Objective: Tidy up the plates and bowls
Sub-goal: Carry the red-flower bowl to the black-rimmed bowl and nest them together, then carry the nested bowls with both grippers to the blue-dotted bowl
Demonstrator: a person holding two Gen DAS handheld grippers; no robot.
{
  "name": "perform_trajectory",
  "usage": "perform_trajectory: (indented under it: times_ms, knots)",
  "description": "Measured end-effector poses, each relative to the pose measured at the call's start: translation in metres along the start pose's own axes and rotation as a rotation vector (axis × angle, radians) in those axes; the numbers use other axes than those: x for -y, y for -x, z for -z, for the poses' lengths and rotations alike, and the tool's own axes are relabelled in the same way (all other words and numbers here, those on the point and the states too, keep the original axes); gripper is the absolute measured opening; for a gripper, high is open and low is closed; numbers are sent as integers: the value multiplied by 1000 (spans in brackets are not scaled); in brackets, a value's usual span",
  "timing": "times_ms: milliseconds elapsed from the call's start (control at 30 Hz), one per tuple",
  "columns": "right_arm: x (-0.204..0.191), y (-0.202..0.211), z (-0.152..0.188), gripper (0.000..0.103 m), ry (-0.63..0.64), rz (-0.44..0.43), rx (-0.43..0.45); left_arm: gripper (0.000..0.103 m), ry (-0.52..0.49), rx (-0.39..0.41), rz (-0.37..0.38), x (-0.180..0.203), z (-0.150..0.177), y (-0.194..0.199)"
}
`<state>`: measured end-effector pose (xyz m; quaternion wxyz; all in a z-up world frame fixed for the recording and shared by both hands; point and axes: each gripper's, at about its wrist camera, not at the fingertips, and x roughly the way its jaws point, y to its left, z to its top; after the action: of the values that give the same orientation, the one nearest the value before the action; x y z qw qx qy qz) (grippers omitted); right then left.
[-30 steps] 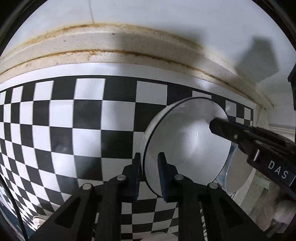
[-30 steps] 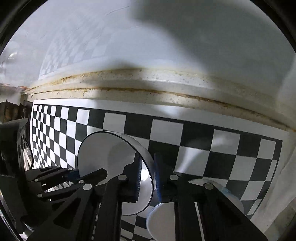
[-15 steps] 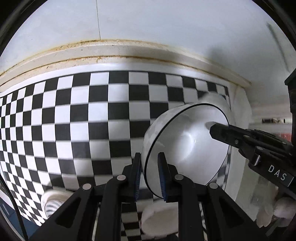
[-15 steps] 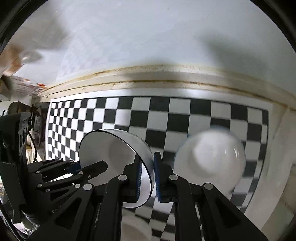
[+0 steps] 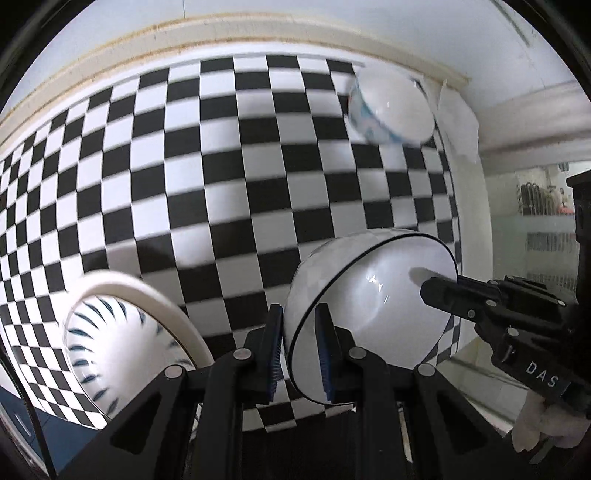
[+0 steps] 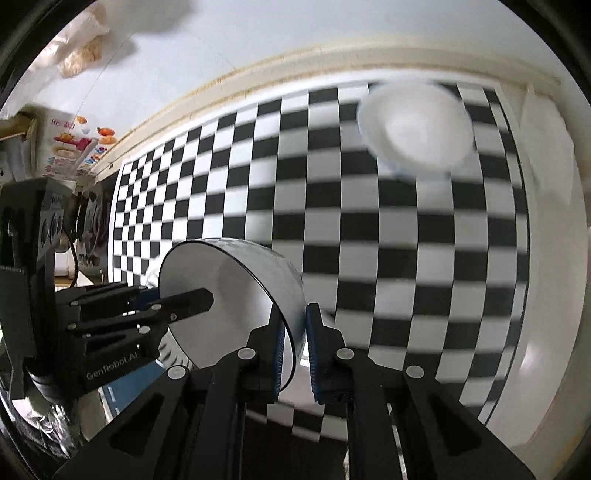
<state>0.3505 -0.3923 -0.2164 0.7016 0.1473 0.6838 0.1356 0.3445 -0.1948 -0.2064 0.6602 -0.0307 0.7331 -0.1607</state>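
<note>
A black-and-white checkered cloth [image 5: 221, 192] covered the table, which ended at a cream ledge [image 5: 184, 44] with brownish staining under a pale wall [image 6: 221, 33].

A white bowl with a thin dark rim [image 5: 369, 317] was held tilted above the cloth by both tools. The left gripper [image 5: 298, 354] was clamped on one side of its rim, one pad against the outer wall and one inside. The right gripper [image 6: 295, 350] was clenched on the opposite side of the rim the same way.

A blurred white bowl with blue marks [image 5: 391, 107] sat on the cloth's far right, well apart from the held bowl.

Only the left wrist view showed a white dish with blue streaks [image 5: 122, 343] near the cloth's left edge. Only the right wrist view showed a colourful printed box [image 6: 70, 147] at far left.
</note>
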Motion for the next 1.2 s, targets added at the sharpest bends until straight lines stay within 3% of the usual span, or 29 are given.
perform_trajectory:
  times_ms: [267, 767, 1000, 1200]
  knots:
    - [17, -28, 37, 12, -59, 4, -39, 15, -58, -50, -64, 11, 19, -27]
    - [23, -55, 45, 12, -60, 66, -77, 16, -153, -54, -214, 31, 28, -57]
    - [25, -56, 43, 12, -56, 55, -86, 15, -150, -50, -217, 33, 26, -52]
    - [30, -40, 39, 12, -60, 9, -71, 16, -139, 24, -193, 27, 23, -2]
